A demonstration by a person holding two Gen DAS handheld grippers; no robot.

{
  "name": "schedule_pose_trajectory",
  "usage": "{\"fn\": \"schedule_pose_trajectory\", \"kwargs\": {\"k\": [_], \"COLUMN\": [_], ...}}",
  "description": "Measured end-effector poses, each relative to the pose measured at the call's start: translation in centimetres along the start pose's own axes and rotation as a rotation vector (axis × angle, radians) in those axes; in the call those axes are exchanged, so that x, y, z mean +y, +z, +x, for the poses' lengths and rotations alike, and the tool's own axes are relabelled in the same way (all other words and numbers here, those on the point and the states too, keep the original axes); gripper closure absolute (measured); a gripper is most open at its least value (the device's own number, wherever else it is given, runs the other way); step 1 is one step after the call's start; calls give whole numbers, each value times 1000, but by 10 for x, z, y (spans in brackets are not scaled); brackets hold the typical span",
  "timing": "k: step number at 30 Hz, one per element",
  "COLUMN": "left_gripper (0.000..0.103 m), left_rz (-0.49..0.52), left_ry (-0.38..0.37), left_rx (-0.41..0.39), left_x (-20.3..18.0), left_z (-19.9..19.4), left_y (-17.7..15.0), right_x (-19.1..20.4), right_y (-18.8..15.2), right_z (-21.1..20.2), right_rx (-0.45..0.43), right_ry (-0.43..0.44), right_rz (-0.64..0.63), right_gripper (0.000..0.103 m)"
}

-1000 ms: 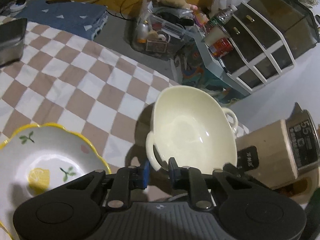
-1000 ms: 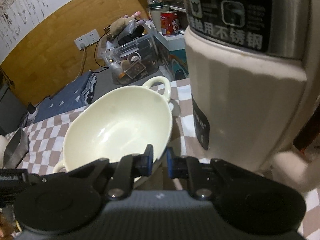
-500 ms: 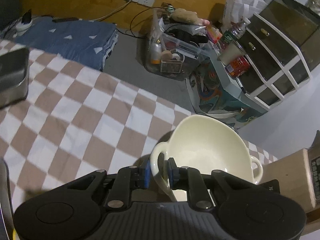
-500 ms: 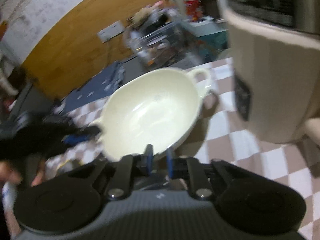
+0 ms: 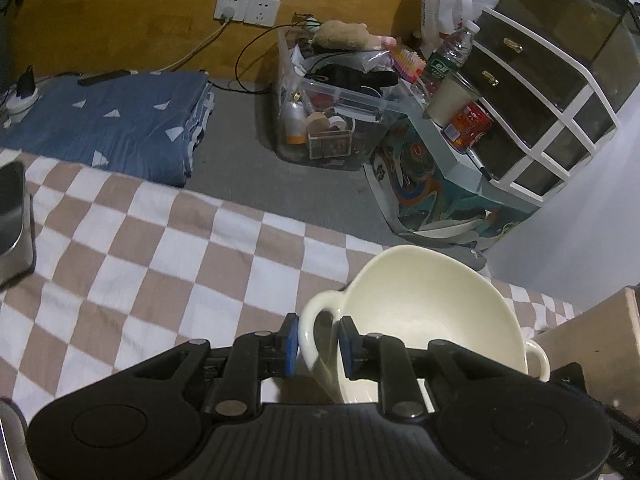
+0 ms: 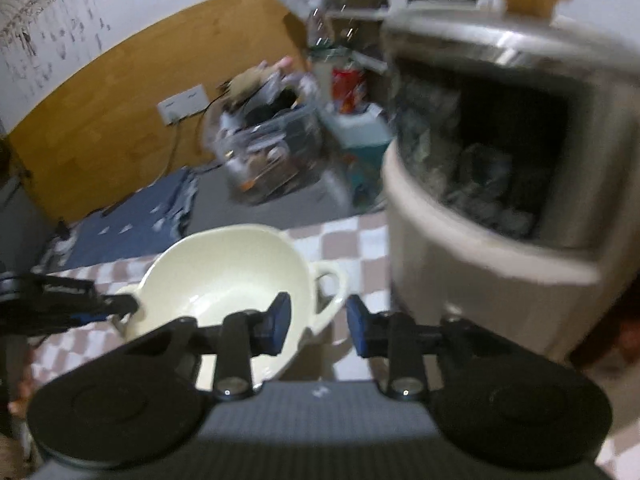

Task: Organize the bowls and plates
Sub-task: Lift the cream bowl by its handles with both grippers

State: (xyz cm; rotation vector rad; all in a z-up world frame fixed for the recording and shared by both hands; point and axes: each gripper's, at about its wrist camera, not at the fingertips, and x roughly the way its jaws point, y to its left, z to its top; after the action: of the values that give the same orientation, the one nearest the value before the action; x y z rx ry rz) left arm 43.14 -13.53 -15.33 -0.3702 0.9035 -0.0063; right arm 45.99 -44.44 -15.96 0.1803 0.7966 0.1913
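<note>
A cream two-handled bowl (image 5: 428,312) is over the checkered tablecloth (image 5: 160,248). My left gripper (image 5: 319,344) is shut on the bowl's near handle, one pad on each side of the loop. In the right wrist view the same bowl (image 6: 232,276) shows with my left gripper on its far-left handle. My right gripper (image 6: 314,322) is open; its jaws stand apart on either side of the bowl's right handle, not touching it. That view is blurred.
A large beige rice cooker (image 6: 500,200) stands just right of the bowl, also at the left wrist view's right edge (image 5: 600,336). A metal container (image 5: 14,224) sits at the table's left. Beyond the table are a blue mat (image 5: 108,120), a clutter bin (image 5: 332,108) and drawers (image 5: 540,92).
My right gripper has let go of the bowl's rim and opened. My left gripper holds the handle and has moved with the bowl; the lemon-print bowl has left the left wrist view.
</note>
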Motion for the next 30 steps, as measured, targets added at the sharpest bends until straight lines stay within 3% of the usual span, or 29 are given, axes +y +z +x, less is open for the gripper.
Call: {"fn": "schedule_pose_trajectory", "kwargs": {"k": [4,10,18,22,30], "left_gripper": [78,75,75,78,78], "left_rz": [31,63,30,63,106], "left_ry": [0,-17,-114,-117,-106], "left_rx": [-8,2,55,78,49], "left_x": [0,2,18,13,10], "left_z": [4,10,19,29,26], "left_y": [5,12,18,16,11], "right_x": [14,9,3,2,-3], "right_y": [-5,-7,-1,-3,-12], "right_z": [13,23,47,59,47], "right_rx": [2,22,29,28,2], "right_ry": [-57,-69,-45,-52,-12], "right_rz": [-61,61,205,209,215], "right_gripper": [56,56,64,69,73]}}
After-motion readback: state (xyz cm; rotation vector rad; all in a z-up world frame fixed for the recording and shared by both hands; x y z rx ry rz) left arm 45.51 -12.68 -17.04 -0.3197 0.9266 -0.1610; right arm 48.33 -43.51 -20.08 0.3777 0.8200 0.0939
